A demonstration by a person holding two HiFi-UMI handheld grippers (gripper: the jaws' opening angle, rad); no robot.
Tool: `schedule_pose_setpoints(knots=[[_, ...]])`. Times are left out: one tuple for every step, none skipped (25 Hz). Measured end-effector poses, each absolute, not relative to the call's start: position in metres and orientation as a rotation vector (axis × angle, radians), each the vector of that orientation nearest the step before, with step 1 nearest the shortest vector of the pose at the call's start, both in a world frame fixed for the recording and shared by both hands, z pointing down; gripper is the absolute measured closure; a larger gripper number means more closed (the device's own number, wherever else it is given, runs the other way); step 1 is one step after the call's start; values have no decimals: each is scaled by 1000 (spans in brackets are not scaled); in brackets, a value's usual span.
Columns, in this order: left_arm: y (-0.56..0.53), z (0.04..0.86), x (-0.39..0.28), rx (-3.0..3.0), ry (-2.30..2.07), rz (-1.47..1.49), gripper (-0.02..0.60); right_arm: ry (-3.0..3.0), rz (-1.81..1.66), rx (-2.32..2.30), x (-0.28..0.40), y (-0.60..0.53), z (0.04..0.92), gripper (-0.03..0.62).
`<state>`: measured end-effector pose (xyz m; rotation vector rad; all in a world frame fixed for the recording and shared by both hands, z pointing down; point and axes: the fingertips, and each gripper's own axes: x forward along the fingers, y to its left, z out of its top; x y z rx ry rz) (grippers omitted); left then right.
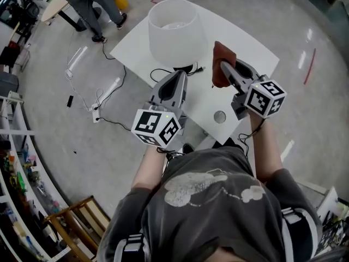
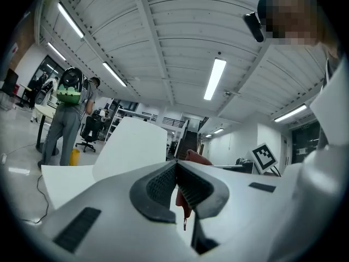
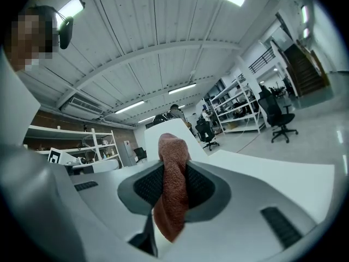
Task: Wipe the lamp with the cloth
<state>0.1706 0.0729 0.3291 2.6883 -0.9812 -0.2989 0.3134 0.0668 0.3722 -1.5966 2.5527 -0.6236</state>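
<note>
Head view: rust-brown cloth (image 1: 222,61) pinched upright in the right gripper (image 1: 226,70), just beside the lamp (image 1: 175,29) on a white table (image 1: 251,48); left gripper (image 1: 179,76) near the lamp's base.

Left gripper view: jaws pressed together on nothing, cloth beyond.

Right gripper view: clamped on the cloth, hanging down between the pads (image 3: 203,187); grey floor (image 3: 305,141), shelving (image 3: 234,111) behind.

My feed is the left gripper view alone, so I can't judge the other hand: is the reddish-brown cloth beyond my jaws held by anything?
Observer: Yes, the right gripper is shut on the reddish-brown cloth.
Operator: Where is the lamp from it?
Observer: The white drum-shaded lamp stands on the white table, at the cloth's left in the head view, a gap between them.
Operator: Anything by its base?
Observer: A black cord.
</note>
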Motion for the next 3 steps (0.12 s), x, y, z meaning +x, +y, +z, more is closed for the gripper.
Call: schedule_pose_setpoints(knots=[[74,331,169,2689,-977,-297,574,2557,-623,-1600,311,68,374,505],[75,332,167,2689,-973,-295,574,2563,-624,-1602,308,69,376,505],[75,334,166,2689,-969,-292,574,2569,-624,-1605,306,70,377,505]])
